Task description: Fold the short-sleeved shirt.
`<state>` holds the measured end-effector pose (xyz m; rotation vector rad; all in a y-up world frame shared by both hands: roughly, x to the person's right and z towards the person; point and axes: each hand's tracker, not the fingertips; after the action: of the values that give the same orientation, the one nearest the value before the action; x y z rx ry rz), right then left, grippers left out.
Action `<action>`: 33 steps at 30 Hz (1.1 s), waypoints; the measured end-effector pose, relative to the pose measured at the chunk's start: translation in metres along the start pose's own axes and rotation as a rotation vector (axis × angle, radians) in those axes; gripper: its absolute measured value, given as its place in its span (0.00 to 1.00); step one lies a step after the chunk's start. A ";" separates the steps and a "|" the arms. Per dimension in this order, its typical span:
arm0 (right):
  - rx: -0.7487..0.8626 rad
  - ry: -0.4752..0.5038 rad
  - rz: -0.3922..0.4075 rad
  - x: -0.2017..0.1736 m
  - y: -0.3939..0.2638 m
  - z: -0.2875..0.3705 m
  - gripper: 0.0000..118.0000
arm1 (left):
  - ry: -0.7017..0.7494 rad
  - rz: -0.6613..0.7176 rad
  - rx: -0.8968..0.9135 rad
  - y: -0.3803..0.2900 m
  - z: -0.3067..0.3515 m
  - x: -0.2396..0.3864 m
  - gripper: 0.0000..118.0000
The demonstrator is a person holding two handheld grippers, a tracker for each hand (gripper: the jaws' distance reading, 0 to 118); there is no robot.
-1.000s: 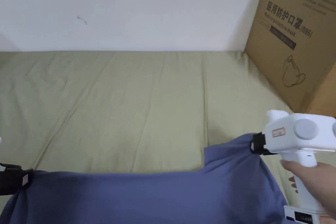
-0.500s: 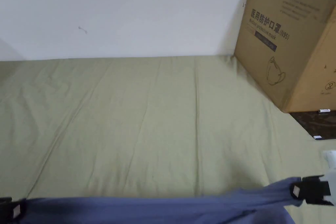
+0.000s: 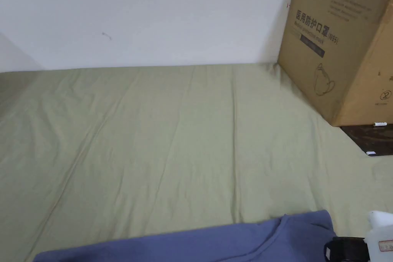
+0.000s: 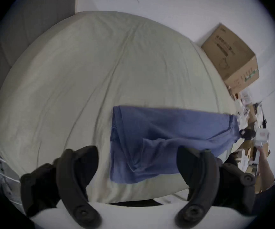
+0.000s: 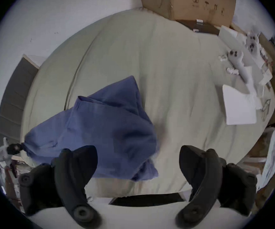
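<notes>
- blue short-sleeved cotton shirt [image 3: 230, 241] lies spread crosswise on the olive-green bed sheet [image 3: 172, 140], at the bed edge farthest from the brown cardboard box [image 3: 337, 44]. nothing between shirt and box but bare sheet.
- left gripper [image 4: 136, 151]: jaws wide apart, nothing clamped. the shirt end farthest from the box sits beyond them.
- right gripper [image 5: 137, 151]: jaws wide too, empty, hanging over the shirt end on the box side.
- shirt is not flat: the box-side end is bunched and one sleeve corner sticks up toward the box. creases run across the body.
- my read: laying-out step, no fold made yet.
- risks:
  - folding over that bunched end locks the wrinkles in, giving a lopsided stack.
  - the shirt sits close to the bed edge, so a drag away from the box could pull it off.
  - a jaw closing too deep may pinch the sheet along with the shirt and lift both.
</notes>
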<state>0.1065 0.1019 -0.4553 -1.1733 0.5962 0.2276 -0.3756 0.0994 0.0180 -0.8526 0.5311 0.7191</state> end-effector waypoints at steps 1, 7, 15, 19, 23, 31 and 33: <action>0.008 0.007 0.019 -0.007 0.003 0.006 0.87 | -0.020 0.012 0.025 0.003 0.007 0.005 0.86; 0.187 0.080 0.152 -0.077 0.017 0.049 0.87 | 0.062 -0.058 0.221 0.024 0.045 0.058 0.86; 0.435 0.164 0.271 -0.153 0.015 0.059 0.00 | 0.103 -0.155 0.278 0.031 0.035 0.104 0.12; 0.455 0.178 0.356 -0.172 0.011 0.055 0.00 | 0.108 -0.207 0.273 0.018 0.024 0.115 0.00; 0.424 0.190 0.364 -0.174 0.007 0.052 0.00 | 0.096 -0.192 0.253 0.025 0.029 0.090 0.00; 0.357 0.178 0.296 -0.152 0.003 0.057 0.00 | -0.262 0.147 0.034 0.027 0.009 -0.049 0.80; 0.341 0.176 0.280 -0.149 0.004 0.058 0.00 | -0.278 0.201 -0.006 0.020 -0.003 -0.069 1.00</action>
<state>0.0002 0.1766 -0.3615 -0.7825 0.9173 0.2505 -0.4356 0.0819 0.0528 -0.6960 0.3673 1.0070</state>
